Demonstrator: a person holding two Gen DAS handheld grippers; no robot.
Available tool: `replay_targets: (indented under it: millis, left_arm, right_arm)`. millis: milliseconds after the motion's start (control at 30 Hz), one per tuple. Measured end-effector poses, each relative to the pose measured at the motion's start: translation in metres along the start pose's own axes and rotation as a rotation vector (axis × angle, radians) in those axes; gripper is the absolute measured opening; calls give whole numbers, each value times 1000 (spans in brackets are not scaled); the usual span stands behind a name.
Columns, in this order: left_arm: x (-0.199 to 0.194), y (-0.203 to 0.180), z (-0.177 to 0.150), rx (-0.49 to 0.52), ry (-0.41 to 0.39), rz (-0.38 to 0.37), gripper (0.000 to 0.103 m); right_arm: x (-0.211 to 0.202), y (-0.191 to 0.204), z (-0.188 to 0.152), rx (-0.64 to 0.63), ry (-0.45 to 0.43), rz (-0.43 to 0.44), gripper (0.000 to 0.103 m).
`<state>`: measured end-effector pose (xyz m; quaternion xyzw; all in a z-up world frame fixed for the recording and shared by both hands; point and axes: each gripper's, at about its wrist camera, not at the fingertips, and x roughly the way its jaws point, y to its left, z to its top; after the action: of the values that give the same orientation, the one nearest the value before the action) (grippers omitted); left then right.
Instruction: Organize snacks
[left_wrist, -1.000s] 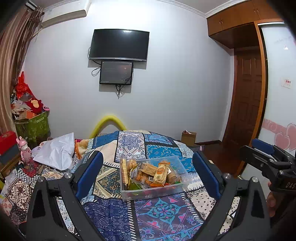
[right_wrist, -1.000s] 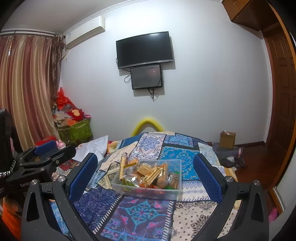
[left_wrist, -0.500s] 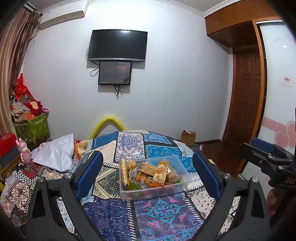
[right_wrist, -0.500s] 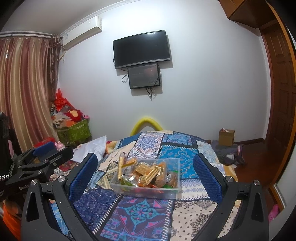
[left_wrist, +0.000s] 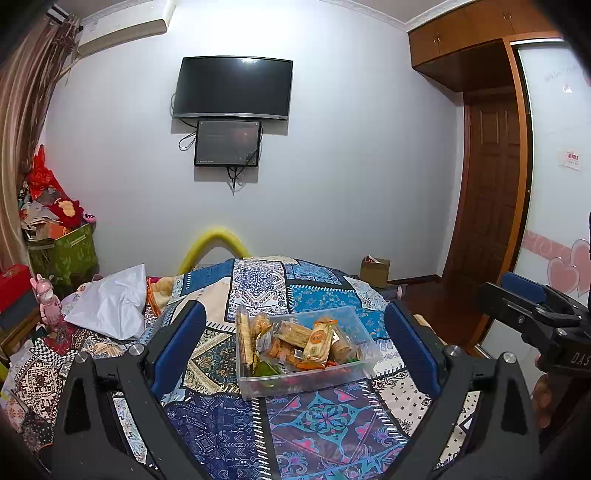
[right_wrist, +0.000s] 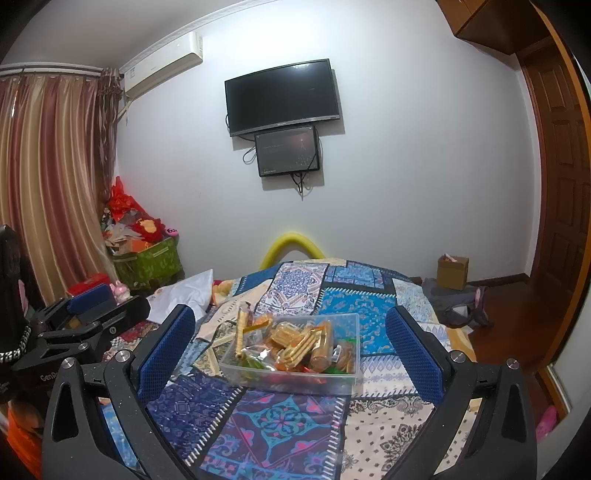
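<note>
Hovering above the patchwork bedspread (left_wrist: 325, 417), we hold our left claw (left_wrist: 295, 347) and right claw (right_wrist: 291, 354) released, blue pads spread wide and empty. Ahead, framed between each claw's fingers, sits the clear plastic container (left_wrist: 354, 373) of wrapped snacks (right_wrist: 299, 343) on the bed. Beyond hangs a dark television (left_wrist: 232, 86).

Both wrist views face the far wall, sharing the snack bin (left_wrist: 306, 354) (right_wrist: 291, 354) on the bed (left_wrist: 258, 424) (right_wrist: 258, 417).
</note>
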<state>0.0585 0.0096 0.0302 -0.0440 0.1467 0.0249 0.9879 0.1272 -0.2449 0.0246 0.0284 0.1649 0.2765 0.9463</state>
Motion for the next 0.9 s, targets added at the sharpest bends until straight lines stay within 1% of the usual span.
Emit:
replay_targets:
  millis: [900]
  left_arm:
    - [-2, -3, -2, 4, 10, -28, 98]
  right_arm:
    - [0, 1, -2, -6, 5, -4, 103]
